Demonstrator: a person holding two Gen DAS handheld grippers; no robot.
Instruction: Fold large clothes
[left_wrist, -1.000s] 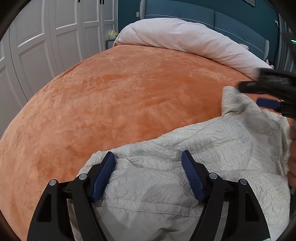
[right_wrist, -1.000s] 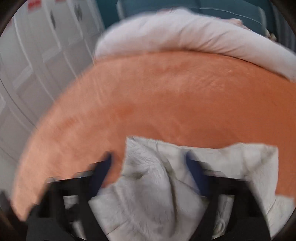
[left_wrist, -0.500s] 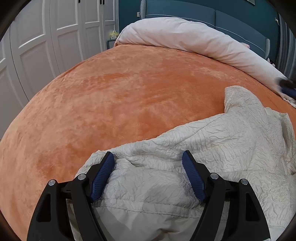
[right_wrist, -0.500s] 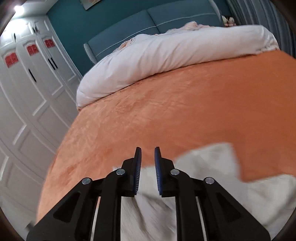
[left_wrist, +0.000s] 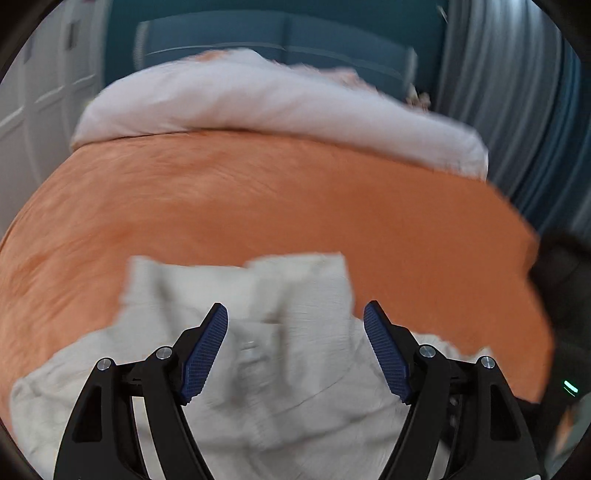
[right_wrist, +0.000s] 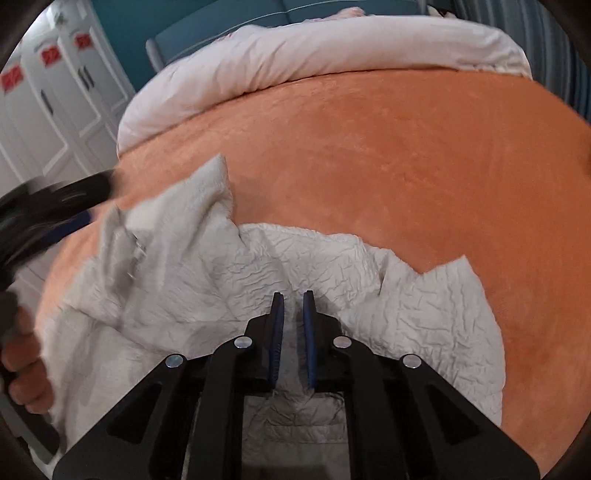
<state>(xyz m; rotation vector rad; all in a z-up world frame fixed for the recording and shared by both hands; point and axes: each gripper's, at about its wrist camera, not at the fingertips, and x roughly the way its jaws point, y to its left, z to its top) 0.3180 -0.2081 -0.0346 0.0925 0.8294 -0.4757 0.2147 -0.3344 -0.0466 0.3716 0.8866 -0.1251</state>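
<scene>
Two tongs over the cream garment (right_wrist: 332, 266): left (left_wrist: 295, 321) open, right (right_wrist: 293, 306) nearly closed.

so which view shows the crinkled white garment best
The right wrist view: the white garment is sharp there, its crinkled texture and ragged far edge clear against the orange bedspread. The left wrist view shows the same garment smeared by motion blur, with only its rough outline readable.

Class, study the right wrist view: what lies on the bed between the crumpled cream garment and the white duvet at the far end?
Only bare orange bedspread lies between the cream garment and the white duvet; the right wrist view shows it.
</scene>
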